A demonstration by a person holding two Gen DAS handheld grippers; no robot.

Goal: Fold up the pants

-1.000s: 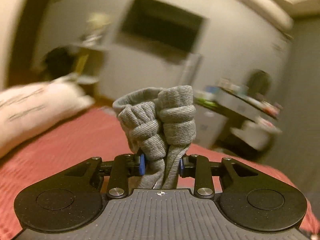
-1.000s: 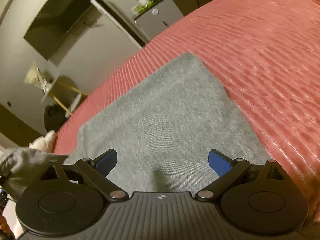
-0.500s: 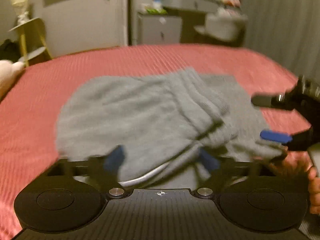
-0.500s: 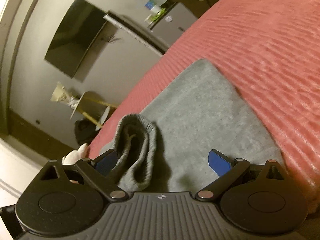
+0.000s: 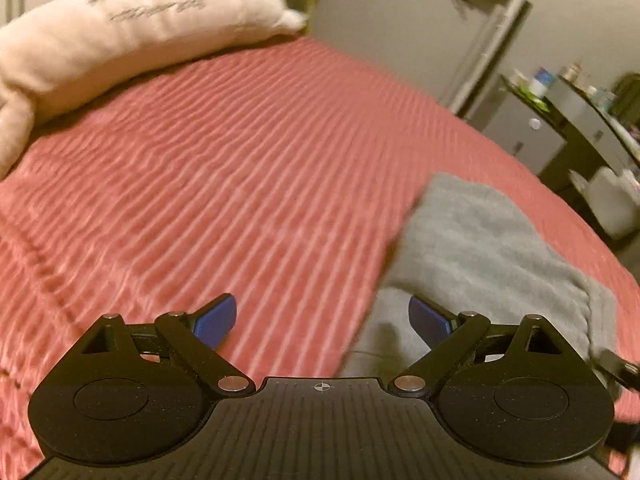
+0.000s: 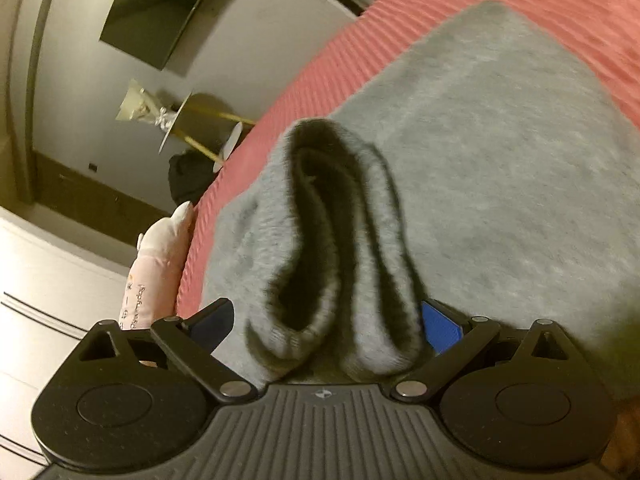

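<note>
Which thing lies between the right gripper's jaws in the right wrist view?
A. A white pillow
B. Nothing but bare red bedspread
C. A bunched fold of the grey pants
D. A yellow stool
C: a rolled fold of the grey pants fills the gap of the right gripper.

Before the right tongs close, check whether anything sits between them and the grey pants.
Nothing visible does. The right tongs have just been closing and already straddle a bunched fold of the grey pants; the right pad looks against the fabric, the left still shows a gap. The left tongs stand open, over the red bedspread.
</note>
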